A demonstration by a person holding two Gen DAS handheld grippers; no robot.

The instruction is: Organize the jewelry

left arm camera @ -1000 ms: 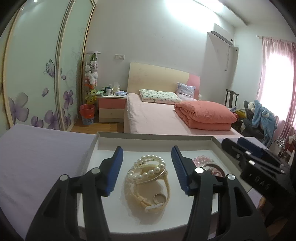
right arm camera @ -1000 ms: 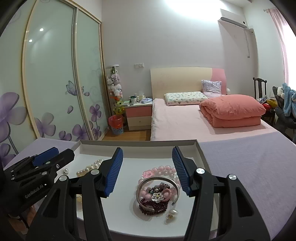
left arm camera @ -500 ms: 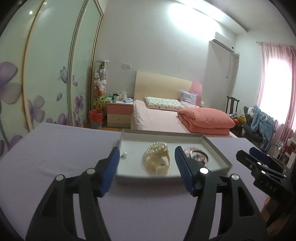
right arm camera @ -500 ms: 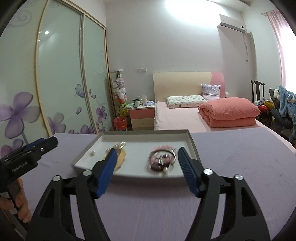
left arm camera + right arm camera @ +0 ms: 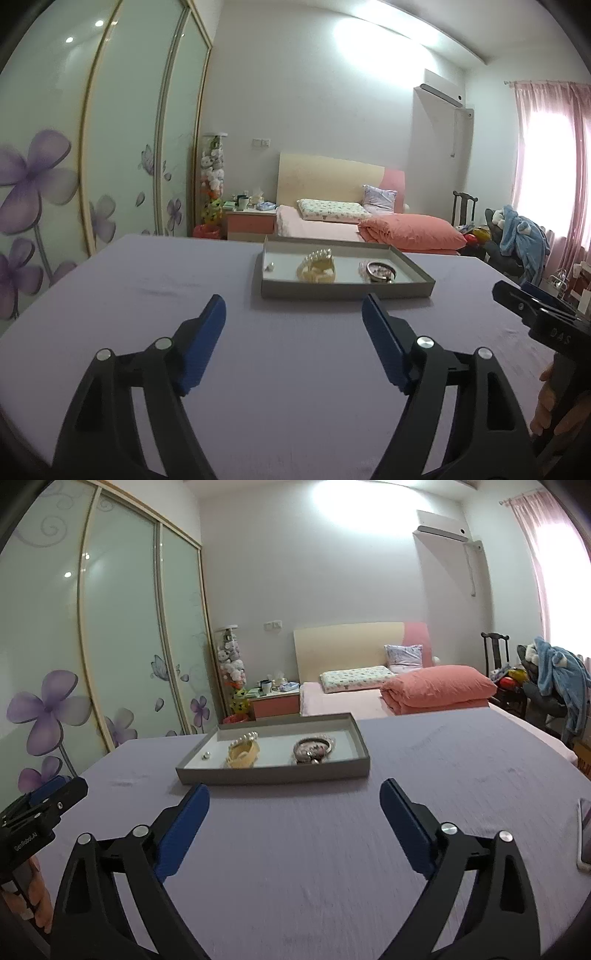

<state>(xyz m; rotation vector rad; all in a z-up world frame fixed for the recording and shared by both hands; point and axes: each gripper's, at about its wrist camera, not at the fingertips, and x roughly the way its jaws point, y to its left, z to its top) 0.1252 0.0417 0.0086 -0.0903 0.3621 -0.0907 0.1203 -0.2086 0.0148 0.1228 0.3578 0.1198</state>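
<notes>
The left gripper (image 5: 293, 310) and right gripper (image 5: 294, 794) are hovering side by side, short of the tray (image 5: 345, 290), pointing at it; both jaws have just been opening, with nothing between them.

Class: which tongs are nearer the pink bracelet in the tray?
Right. The pink bracelet lies at the tray's right end, straight ahead of the right tongs; the left tongs face the tray's left half.

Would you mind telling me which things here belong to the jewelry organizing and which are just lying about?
Part of the job:
- grey tray
- pearl bracelet with cream watch
- pink bead and metal bangle pile
- small loose bead
- left gripper and right gripper, both open and empty, jaws just widened

Just lying about:
- phone at the table's right edge
</notes>
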